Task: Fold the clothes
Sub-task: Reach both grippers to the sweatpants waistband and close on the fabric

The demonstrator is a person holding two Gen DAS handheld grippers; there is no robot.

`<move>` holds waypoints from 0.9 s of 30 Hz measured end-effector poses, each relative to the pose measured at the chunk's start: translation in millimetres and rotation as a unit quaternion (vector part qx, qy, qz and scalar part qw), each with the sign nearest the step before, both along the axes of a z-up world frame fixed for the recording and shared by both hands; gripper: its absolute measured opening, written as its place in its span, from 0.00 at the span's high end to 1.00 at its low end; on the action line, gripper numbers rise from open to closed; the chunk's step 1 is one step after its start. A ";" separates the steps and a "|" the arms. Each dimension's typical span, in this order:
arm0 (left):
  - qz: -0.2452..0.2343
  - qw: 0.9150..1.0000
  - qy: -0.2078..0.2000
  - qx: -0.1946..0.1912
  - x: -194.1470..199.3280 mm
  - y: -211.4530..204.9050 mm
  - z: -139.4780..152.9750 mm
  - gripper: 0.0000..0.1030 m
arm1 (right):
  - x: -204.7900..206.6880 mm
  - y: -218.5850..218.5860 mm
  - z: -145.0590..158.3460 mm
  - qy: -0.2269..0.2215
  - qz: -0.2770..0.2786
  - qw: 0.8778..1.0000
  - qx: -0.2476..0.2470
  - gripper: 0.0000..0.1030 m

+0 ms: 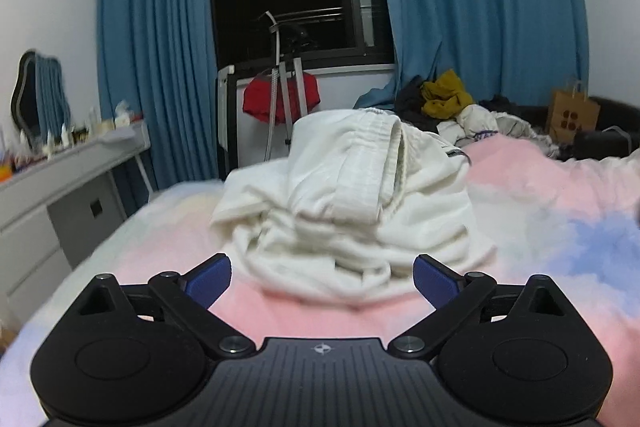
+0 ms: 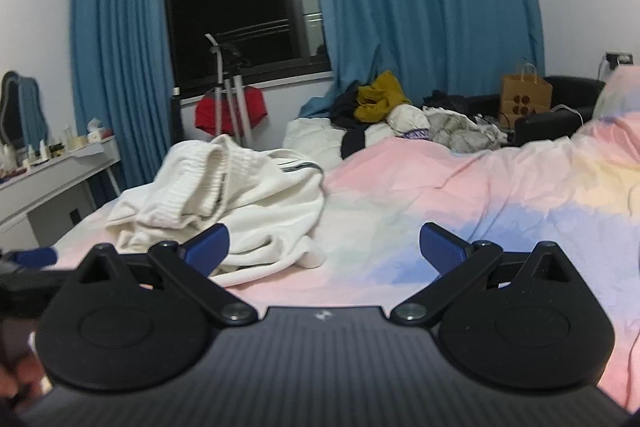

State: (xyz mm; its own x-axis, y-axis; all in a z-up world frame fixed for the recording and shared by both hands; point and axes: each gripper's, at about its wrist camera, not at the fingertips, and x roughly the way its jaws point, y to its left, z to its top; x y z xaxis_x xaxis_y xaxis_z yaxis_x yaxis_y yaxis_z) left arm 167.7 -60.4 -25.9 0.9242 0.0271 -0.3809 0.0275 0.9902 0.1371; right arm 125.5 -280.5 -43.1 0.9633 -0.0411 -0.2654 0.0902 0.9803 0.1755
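Observation:
A crumpled white garment point(image 1: 344, 203) with a ribbed elastic waistband lies in a heap on the pastel pink and blue bed cover point(image 1: 540, 227). My left gripper point(image 1: 322, 277) is open and empty, just in front of the heap's near edge. In the right wrist view the same garment point(image 2: 224, 195) lies left of centre. My right gripper point(image 2: 324, 245) is open and empty, to the right of the heap, over the bed cover point(image 2: 460, 187). The left gripper's blue tip point(image 2: 34, 256) shows at the left edge.
A pile of other clothes point(image 2: 400, 115) lies at the far side of the bed, with a brown paper bag point(image 2: 524, 95) beside it. A white dresser point(image 1: 60, 179) stands left of the bed. A garment steamer stand point(image 1: 284, 83) and blue curtains point(image 1: 480, 7) are by the window.

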 end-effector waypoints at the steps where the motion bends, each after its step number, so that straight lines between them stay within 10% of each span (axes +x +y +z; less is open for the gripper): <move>1: 0.002 1.000 0.001 0.002 15.6 -5.3 -0.4 0.05 | 4.7 -4.3 -3.9 0.005 -0.002 1.000 0.007 0.00; 13: 0.046 0.998 0.013 -0.030 164.4 -34.9 -5.0 0.17 | 46.8 -11.7 -43.0 0.062 0.023 0.996 0.052 0.00; 17: 0.046 0.998 0.008 -0.031 191.3 -39.0 0.8 0.44 | 51.9 -10.9 -49.7 0.067 0.021 0.996 0.051 0.00; 27: 0.005 0.994 -0.031 -0.103 98.9 10.3 60.8 0.65 | 42.5 -12.6 -46.2 0.015 0.043 0.996 0.076 0.00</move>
State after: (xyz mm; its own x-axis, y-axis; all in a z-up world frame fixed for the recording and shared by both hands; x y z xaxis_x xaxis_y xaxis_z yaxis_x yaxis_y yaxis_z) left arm 266.6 -50.2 34.9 0.9463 -0.0356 -0.3212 0.0149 0.9977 -0.0667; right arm 168.0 -293.1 -89.2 0.9529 0.0850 -0.2912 0.0138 0.9468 0.3216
